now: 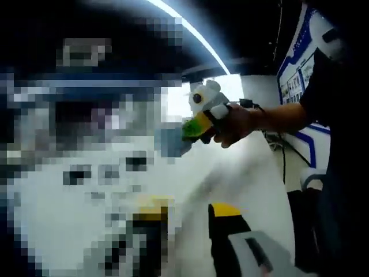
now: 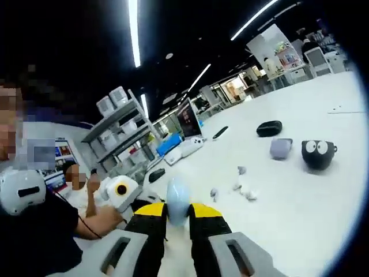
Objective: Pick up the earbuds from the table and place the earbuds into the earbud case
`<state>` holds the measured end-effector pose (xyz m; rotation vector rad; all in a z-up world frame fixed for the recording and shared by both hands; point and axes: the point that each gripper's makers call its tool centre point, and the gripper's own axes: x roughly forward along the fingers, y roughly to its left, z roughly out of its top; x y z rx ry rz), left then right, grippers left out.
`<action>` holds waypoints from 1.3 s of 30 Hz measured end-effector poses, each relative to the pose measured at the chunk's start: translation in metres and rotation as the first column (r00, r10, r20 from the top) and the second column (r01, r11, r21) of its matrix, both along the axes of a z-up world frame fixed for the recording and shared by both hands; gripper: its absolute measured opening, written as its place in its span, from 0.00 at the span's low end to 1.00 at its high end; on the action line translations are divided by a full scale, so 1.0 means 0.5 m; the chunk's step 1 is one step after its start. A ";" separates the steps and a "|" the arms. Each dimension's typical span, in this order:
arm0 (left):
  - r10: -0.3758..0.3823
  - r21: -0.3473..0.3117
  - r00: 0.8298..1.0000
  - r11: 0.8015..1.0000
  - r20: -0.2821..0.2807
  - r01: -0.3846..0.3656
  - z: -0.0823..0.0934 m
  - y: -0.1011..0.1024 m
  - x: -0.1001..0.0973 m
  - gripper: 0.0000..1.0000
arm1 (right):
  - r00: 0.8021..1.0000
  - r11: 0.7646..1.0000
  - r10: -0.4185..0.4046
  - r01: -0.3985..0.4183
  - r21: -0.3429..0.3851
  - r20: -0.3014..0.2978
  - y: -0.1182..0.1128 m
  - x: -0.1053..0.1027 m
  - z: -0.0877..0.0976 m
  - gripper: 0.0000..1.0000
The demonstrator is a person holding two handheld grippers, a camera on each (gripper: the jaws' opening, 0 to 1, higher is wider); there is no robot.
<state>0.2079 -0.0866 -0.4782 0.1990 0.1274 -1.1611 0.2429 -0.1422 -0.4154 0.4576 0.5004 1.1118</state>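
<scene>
**Q:** Start big — what's the layout?

**A:** White table [image 2: 300,219], running far out. A laptop [image 2: 187,118] sits at its far edge. Three closed cases are parked well apart from my work: a black case with eyes [image 2: 319,153], a grey-lilac case [image 2: 281,148] just beside it, and a flat black case [image 2: 268,128] further back.

**Q:** And your grippers?

**A:** My right gripper [image 2: 177,210] has its yellow-tipped jaws pressed in on a pale blue case [image 2: 176,199], lifted off the table. I judge this is the earbud case, held up so that it stays steady as a target. My left gripper [image 1: 189,212] has its jaws spread with nothing between them — free for picking, I reckon.

**Q:** The earbuds?

**A:** On the table, not yet picked up. The earbuds [image 2: 248,194] lie as small pale pieces just beyond the held case, near each other. They are too small to tell which way they face.
</scene>
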 end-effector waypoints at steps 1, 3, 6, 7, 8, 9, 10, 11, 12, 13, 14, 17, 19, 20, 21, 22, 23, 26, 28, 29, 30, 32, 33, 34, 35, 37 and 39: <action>0.014 -0.001 1.000 1.000 -0.001 -0.014 0.000 0.006 0.003 0.35 | 1.000 1.000 -0.006 0.006 0.002 -0.003 -0.003 0.010 0.004 0.15; 0.049 -0.008 0.999 0.999 -0.010 -0.049 0.001 0.028 0.009 0.40 | 1.000 1.000 -0.026 0.026 0.007 -0.015 -0.012 0.047 0.020 0.15; 0.092 -0.032 0.995 0.995 -0.041 -0.094 0.003 0.055 0.016 0.47 | 0.998 0.998 -0.055 0.055 -0.004 -0.029 -0.023 0.100 0.031 0.15; 0.106 -0.071 0.990 0.991 -0.095 -0.113 0.008 0.064 0.016 0.50 | 0.997 0.998 -0.062 0.062 -0.013 -0.036 -0.026 0.112 0.031 0.15; 0.118 -0.079 0.988 0.989 -0.101 -0.126 0.010 0.070 0.018 0.53 | 0.997 0.997 -0.071 0.071 -0.014 -0.042 -0.031 0.136 0.036 0.15; 0.126 -0.080 0.988 0.988 -0.086 -0.133 0.013 0.079 0.022 0.56 | 0.994 0.996 -0.085 0.085 -0.007 -0.070 -0.034 0.161 0.040 0.15; 0.143 -0.080 0.987 0.986 -0.076 -0.149 0.015 0.087 0.025 0.57 | 0.993 0.996 -0.094 0.094 -0.008 -0.077 -0.037 0.181 0.043 0.15; 0.154 -0.078 0.986 0.984 -0.072 -0.159 0.014 0.093 0.027 0.58 | 0.991 0.995 -0.104 0.103 -0.010 -0.089 -0.039 0.200 0.046 0.15; 0.172 -0.075 0.982 0.981 -0.074 -0.177 0.011 0.103 0.032 0.60 | 0.988 0.994 -0.113 0.113 -0.012 -0.109 -0.043 0.222 0.047 0.15; 0.182 -0.072 0.980 0.980 -0.075 -0.187 0.008 0.110 0.035 0.61 | 0.987 0.993 -0.116 0.115 -0.013 -0.112 -0.044 0.236 0.048 0.15; 0.184 -0.069 0.980 0.980 -0.077 -0.189 0.005 0.115 0.035 0.62 | 0.986 0.993 -0.119 0.119 -0.014 -0.115 -0.044 0.248 0.049 0.15; 0.199 -0.061 0.976 0.977 -0.090 -0.204 -0.002 0.137 0.035 0.63 | 0.978 0.991 -0.132 0.130 -0.023 -0.159 -0.043 0.303 0.041 0.15; 0.199 -0.069 0.975 0.976 -0.104 -0.206 -0.004 0.146 0.032 0.63 | 0.973 0.990 -0.138 0.133 -0.039 -0.187 -0.039 0.344 0.030 0.15; 0.202 -0.070 0.974 0.975 -0.107 -0.210 -0.005 0.150 0.032 0.63 | 0.969 0.989 -0.145 0.140 -0.037 -0.202 -0.039 0.361 0.027 0.15; 0.208 -0.071 0.972 0.974 -0.111 -0.216 -0.005 0.153 0.034 0.64 | 0.956 0.988 -0.154 0.153 -0.022 -0.251 -0.036 0.383 0.021 0.15; 0.214 -0.075 0.970 0.972 -0.114 -0.223 -0.005 0.156 0.035 0.64 | 0.947 0.987 -0.157 0.156 -0.025 -0.280 -0.036 0.397 0.012 0.15; 0.217 -0.080 0.969 0.971 -0.115 -0.227 -0.005 0.158 0.035 0.64 | 0.946 0.987 -0.161 0.157 -0.034 -0.282 -0.036 0.414 0.003 0.15; 0.215 -0.087 0.968 0.970 -0.129 -0.227 -0.010 0.155 0.032 0.65 | 0.922 0.983 -0.182 0.172 -0.061 -0.342 -0.040 0.451 -0.027 0.15; 0.220 -0.059 0.967 0.972 -0.125 -0.229 -0.022 0.152 0.030 0.68 | 0.908 0.980 -0.196 0.170 -0.102 -0.370 -0.044 0.476 -0.056 0.14; 0.219 -0.046 0.969 0.973 -0.118 -0.226 -0.025 0.149 0.029 0.69 | 0.901 0.978 -0.206 0.174 -0.115 -0.382 -0.046 0.488 -0.068 0.14; 0.214 -0.044 0.970 0.975 -0.115 -0.220 -0.025 0.145 0.027 0.69 | 0.891 0.977 -0.209 0.173 -0.124 -0.402 -0.048 0.498 -0.080 0.14; 0.198 -0.043 0.973 0.978 -0.117 -0.204 -0.026 0.139 0.024 0.69 | 0.873 0.975 -0.217 0.175 -0.135 -0.436 -0.052 0.516 -0.100 0.14; 0.194 -0.042 0.974 0.979 -0.119 -0.200 -0.026 0.138 0.024 0.69 | 0.865 0.975 -0.219 0.173 -0.141 -0.451 -0.051 0.525 -0.111 0.14; 0.193 -0.041 0.974 0.979 -0.120 -0.199 -0.027 0.137 0.024 0.69 | 0.859 0.976 -0.214 0.163 -0.148 -0.465 -0.050 0.528 -0.118 0.14; 0.191 -0.038 0.974 0.980 -0.122 -0.197 -0.028 0.137 0.024 0.68 | 0.852 0.974 -0.221 0.168 -0.152 -0.475 -0.050 0.534 -0.126 0.14; 0.184 -0.033 0.974 0.981 -0.128 -0.190 -0.031 0.135 0.022 0.68 | 0.829 0.973 -0.224 0.161 -0.165 -0.513 -0.050 0.538 -0.139 0.14; 0.178 -0.026 0.975 0.983 -0.134 -0.183 -0.034 0.133 0.020 0.67 | 0.812 0.973 -0.222 0.152 -0.172 -0.539 -0.051 0.545 -0.150 0.15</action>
